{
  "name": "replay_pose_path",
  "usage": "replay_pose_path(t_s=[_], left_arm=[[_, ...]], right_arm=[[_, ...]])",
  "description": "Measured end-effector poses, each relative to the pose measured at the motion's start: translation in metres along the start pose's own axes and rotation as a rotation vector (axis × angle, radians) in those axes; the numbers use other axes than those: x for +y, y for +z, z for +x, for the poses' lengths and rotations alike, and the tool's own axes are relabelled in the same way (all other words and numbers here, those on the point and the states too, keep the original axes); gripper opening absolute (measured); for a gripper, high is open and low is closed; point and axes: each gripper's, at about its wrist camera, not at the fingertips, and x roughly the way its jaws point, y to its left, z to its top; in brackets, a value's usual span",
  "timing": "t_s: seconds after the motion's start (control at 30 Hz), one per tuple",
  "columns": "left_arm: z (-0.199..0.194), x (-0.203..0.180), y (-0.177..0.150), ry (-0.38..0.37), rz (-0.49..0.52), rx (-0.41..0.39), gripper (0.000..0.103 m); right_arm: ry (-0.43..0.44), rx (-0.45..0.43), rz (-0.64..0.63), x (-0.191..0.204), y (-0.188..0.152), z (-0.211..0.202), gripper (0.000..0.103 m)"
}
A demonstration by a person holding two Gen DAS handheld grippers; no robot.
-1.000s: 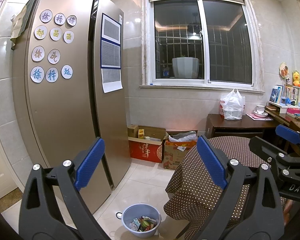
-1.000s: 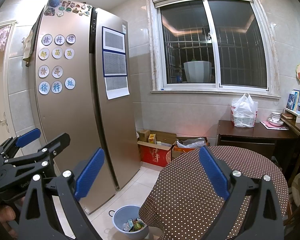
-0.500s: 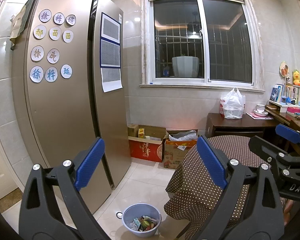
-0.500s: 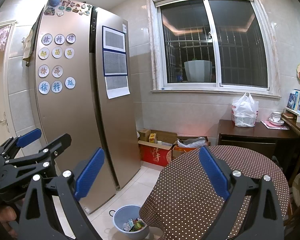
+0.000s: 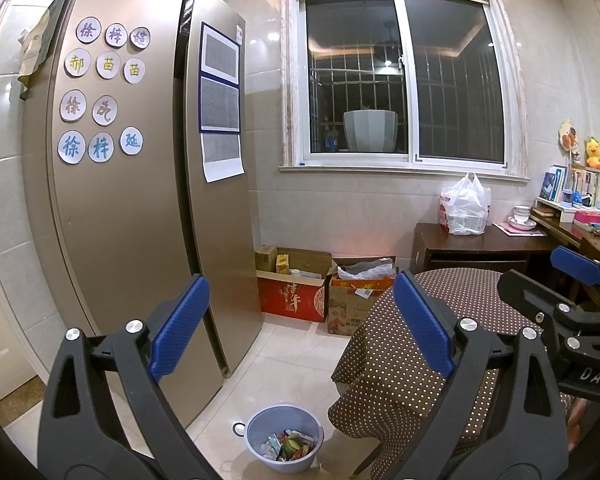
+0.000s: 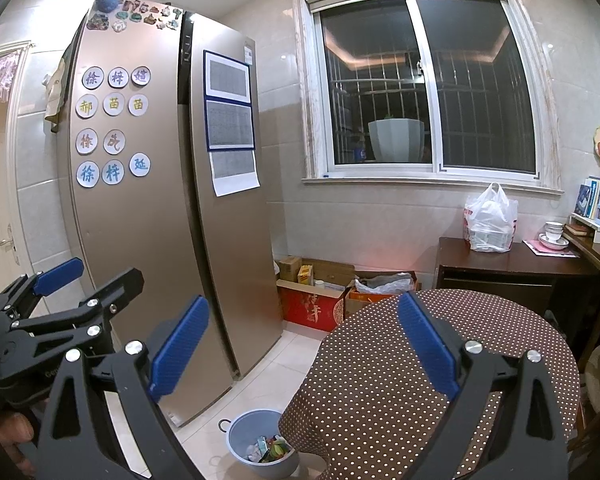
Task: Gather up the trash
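A pale blue plastic basin (image 5: pixel 262 428) sits on the tiled floor beside the table and holds several colourful wrappers (image 5: pixel 290 445). It also shows in the right wrist view (image 6: pixel 244 430), partly hidden by the tablecloth. My left gripper (image 5: pixel 300 326) is open and empty, held high above the basin. My right gripper (image 6: pixel 302 344) is open and empty, over the table's left edge. The right gripper also shows at the right of the left wrist view (image 5: pixel 576 280), and the left gripper at the left of the right wrist view (image 6: pixel 60 280).
A round table with a brown dotted cloth (image 6: pixel 500 340) stands at the right. A tall gold fridge (image 5: pixel 140 200) stands at the left. Cardboard boxes (image 5: pixel 296 288) sit against the back wall under the window. A dark side table (image 6: pixel 512 264) carries a white plastic bag (image 6: pixel 490 220).
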Motion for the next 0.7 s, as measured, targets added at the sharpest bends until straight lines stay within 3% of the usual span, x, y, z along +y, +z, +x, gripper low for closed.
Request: replay_pose_path(t_s=[0.7], left_arm=[[0.0067,0.0070,-0.0059,-0.006,0.003,0.009,0.092]], right_arm=[[0.002,0.013,0.007,0.0003,-0.0024,0.0067,0.094]])
